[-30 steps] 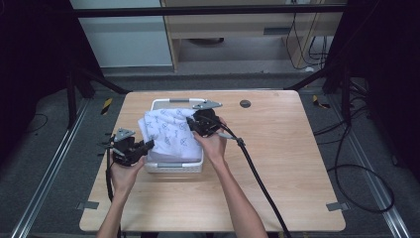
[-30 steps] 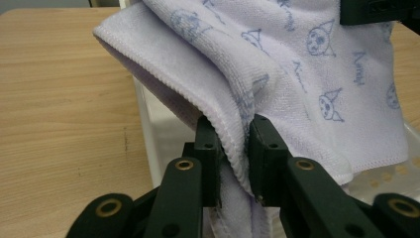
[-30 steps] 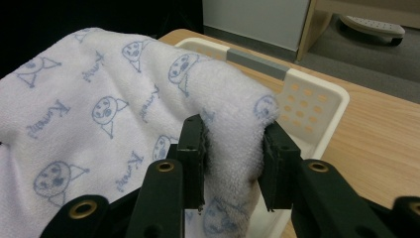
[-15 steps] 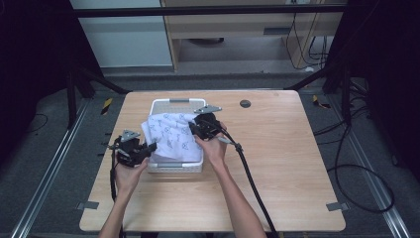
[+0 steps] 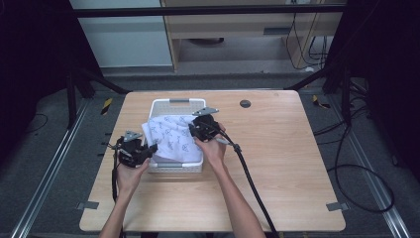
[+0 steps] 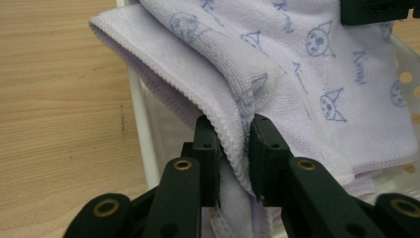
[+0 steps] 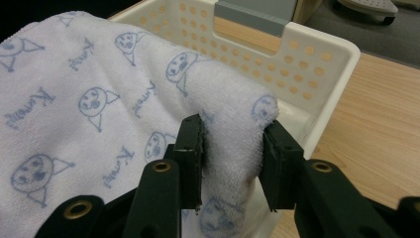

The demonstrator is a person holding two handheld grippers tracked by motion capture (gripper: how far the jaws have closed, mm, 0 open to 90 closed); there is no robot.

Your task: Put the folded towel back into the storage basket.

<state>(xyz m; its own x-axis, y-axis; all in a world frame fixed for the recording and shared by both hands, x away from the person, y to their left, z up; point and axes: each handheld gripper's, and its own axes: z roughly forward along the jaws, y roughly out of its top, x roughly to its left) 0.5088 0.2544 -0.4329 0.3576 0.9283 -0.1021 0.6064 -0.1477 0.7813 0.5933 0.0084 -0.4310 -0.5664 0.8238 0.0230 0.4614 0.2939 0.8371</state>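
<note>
A white towel (image 5: 173, 139) printed with blue cartoon faces lies draped over a white perforated basket (image 5: 171, 101) on the wooden table. At the towel's left edge, my left gripper (image 5: 150, 148) is shut on it. In the left gripper view the jaws pinch a folded hem of the towel (image 6: 307, 74) beside the basket wall (image 6: 148, 129). My right gripper (image 5: 193, 130) holds the towel's right side. In the right gripper view its jaws (image 7: 232, 148) squeeze a thick fold of towel (image 7: 89, 99) above the basket rim (image 7: 297, 54).
The wooden table (image 5: 297, 163) has bare room to the right of and in front of the basket. A small dark round disc (image 5: 244, 103) sits near the far edge. A black cable (image 5: 252, 183) trails from the right gripper towards the front edge.
The towel was bunched up high above the basket and has come down, now lying flatter across it. Both grippers keep their hold and have dropped slightly with it.
</note>
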